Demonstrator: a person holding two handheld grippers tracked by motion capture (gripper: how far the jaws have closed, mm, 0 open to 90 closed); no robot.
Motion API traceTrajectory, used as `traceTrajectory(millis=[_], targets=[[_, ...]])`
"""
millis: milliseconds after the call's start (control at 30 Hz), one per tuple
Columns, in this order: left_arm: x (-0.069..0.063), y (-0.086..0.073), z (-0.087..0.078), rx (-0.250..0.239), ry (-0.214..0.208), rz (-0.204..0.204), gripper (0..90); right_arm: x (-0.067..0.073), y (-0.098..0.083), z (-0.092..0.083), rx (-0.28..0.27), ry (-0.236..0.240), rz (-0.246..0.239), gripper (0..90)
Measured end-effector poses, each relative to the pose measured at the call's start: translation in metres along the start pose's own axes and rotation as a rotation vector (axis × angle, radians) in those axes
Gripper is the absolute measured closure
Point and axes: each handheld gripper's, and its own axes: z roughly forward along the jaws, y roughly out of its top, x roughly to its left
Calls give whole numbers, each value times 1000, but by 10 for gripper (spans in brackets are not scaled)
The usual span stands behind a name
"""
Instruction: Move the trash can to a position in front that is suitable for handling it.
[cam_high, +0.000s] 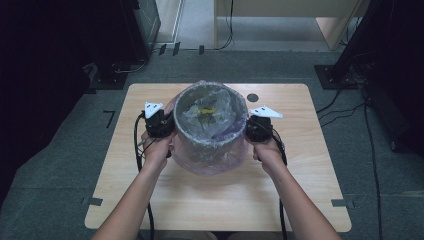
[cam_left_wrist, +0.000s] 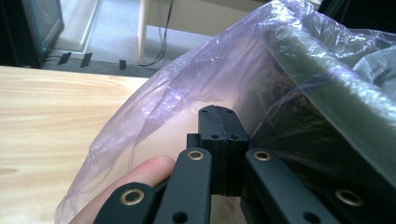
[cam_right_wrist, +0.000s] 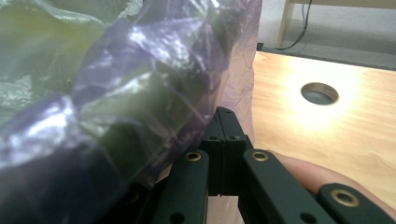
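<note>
A round dark bin lined with a thin purple plastic bag stands on the middle of the wooden table. Something yellow lies inside among crumpled plastic. My left gripper is pressed close to the bin's left side, and my right gripper is against its right side. In the left gripper view the left gripper has its jaws together, their tips up against the bag. The right gripper is likewise shut beside the bag. I see no plastic pinched in either.
A round hole in the tabletop lies just behind the bin on the right, also seen as the hole. Grey carpet surrounds the table; dark stands and cables sit at the far left and right. A pale wooden frame stands beyond.
</note>
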Motion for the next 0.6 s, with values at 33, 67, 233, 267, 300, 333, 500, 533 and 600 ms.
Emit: traceTrajectory(millis=[33, 67, 233, 267, 300, 333, 500, 533, 600], targets=[[-4, -3, -4, 1, -2, 2, 900, 0, -3, -5, -1, 0, 4, 900], [-9, -7, -10, 2, -3, 7, 900, -1, -8, -14, -2, 1, -1, 900], [-21, -19, -26, 6, -16, 21, 900, 1, -19, -35, 2, -3, -7, 900], [-21, -19, -26, 6, -16, 21, 900, 1, -19, -35, 2, -3, -7, 900], [-24, -21, -30, 11, -24, 34, 900, 2, -25, -46, 5, 5, -8, 900], [-25, -22, -33, 13, -27, 42, 900, 2, -25, -46, 5, 5, -8, 900], [-38, -31, -49, 19, -48, 75, 900, 1, -41, -73, 6, 23, -6, 900], [-42, -36, -55, 22, -56, 76, 900, 1, -43, -77, 3, 22, -3, 900], [-44, -39, -58, 21, -58, 70, 900, 2, -46, -81, 3, 24, -1, 900]])
